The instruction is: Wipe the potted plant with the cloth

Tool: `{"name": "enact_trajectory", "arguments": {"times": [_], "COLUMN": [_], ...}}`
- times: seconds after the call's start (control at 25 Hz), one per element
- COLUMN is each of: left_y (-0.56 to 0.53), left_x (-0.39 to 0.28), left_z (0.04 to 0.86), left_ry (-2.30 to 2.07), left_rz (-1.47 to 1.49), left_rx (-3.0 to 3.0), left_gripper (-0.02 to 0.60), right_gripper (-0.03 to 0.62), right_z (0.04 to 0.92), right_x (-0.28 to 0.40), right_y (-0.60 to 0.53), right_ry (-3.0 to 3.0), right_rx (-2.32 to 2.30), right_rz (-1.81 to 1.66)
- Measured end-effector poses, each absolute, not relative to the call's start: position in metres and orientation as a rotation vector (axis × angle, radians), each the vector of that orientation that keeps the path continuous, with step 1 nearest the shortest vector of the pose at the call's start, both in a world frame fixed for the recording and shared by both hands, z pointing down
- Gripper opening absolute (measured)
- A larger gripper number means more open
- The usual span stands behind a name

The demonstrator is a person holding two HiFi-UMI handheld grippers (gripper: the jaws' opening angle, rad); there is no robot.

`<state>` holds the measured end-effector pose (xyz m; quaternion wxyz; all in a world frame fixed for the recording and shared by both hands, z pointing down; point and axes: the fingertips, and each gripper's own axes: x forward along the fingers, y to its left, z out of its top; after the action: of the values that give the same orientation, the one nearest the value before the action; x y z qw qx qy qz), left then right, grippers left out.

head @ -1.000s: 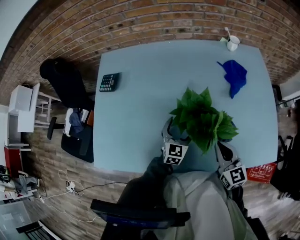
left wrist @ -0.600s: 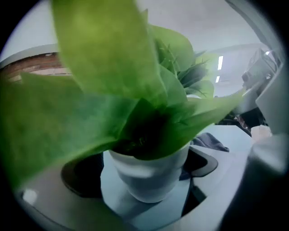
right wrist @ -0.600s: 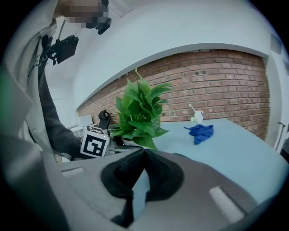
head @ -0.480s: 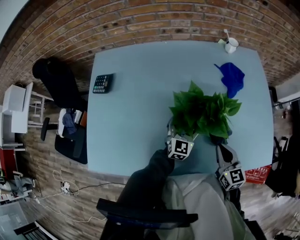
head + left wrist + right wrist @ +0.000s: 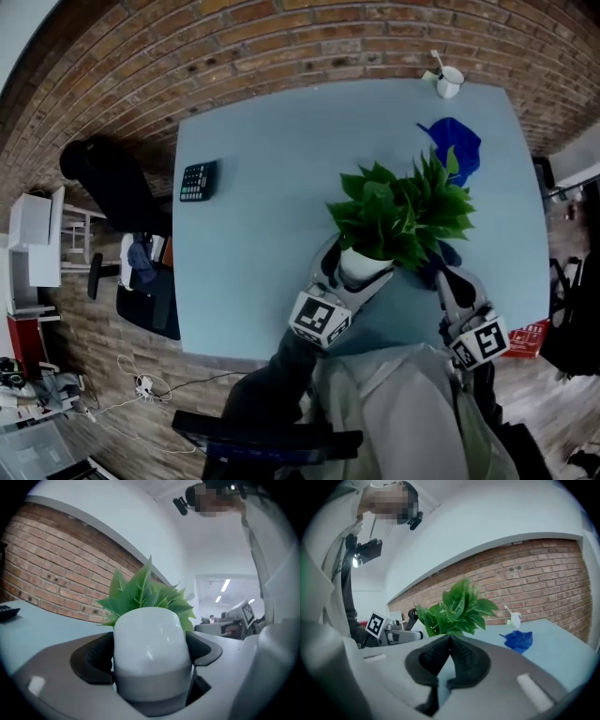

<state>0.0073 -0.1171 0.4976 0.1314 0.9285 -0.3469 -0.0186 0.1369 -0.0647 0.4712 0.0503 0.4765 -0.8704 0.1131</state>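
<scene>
**Left gripper clamps the pot, right gripper shut and empty**

The left gripper (image 5: 345, 274) reaches forward roughly level. Its jaws press on both sides of the pot (image 5: 147, 644). The left marker cube (image 5: 319, 319) sits at the near end, ahead of the dark-sleeved left arm (image 5: 272, 375). The right gripper (image 5: 439, 277) lies alongside, tipped slightly down. Its jaws are together with nothing between them, and the right marker cube (image 5: 480, 342) is close to the torso (image 5: 403, 403).

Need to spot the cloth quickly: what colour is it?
Blue. The cloth shows best in the head view.
</scene>
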Motion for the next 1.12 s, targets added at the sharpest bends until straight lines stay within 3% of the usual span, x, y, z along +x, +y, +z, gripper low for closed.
{"name": "enact_trajectory", "arguments": {"times": [0.12, 0.32, 0.36, 0.48, 0.52, 0.76, 0.8, 0.88, 0.96, 1.12], "left_y": [-0.113, -0.093, -0.089, -0.079, -0.077, -0.069, -0.069, -0.069, -0.068, -0.061], "left_x": [-0.003, -0.022, -0.023, -0.027, -0.029, -0.03, -0.03, -0.033, -0.034, -0.034], "left_z": [0.455, 0.405, 0.397, 0.374, 0.366, 0.328, 0.326, 0.323, 0.321, 0.309], "left_ry": [-0.949, -0.98, -0.964, -0.896, -0.88, -0.779, -0.758, -0.707, -0.642, -0.569], "left_rz": [-0.294, -0.522, -0.558, -0.674, -0.722, -0.906, -0.928, -0.989, -1.04, -1.051], "left_rx": [2.612, 2.581, 2.578, 2.553, 2.541, 2.542, 2.525, 2.462, 2.412, 2.445], "left_gripper": [0.497, 0.497, 0.497, 0.497, 0.497, 0.497, 0.497, 0.497, 0.497, 0.497], "right_gripper": [0.002, 0.003, 0.032, 0.274, 0.303, 0.297, 0.279, 0.161, 0.115, 0.107], "right_z": [0.461, 0.518, 0.526, 0.56, 0.58, 0.664, 0.663, 0.659, 0.647, 0.538], "right_x": [0.124, 0.145, 0.152, 0.167, 0.17, 0.16, 0.158, 0.156, 0.16, 0.173], "right_y": [-0.077, -0.088, -0.089, -0.088, -0.085, -0.073, -0.073, -0.072, -0.071, -0.087], "right_ry": [-2.686, -2.38, -2.38, -2.317, -2.254, -2.031, -2.05, -2.101, -2.181, -2.494], "right_rx": [1.363, 1.2, 1.188, 1.107, 1.037, 0.82, 0.856, 0.913, 0.98, 1.22], "right_rz": [0.278, 0.176, 0.208, 0.322, 0.337, 0.372, 0.385, 0.395, 0.461, 0.512]}}
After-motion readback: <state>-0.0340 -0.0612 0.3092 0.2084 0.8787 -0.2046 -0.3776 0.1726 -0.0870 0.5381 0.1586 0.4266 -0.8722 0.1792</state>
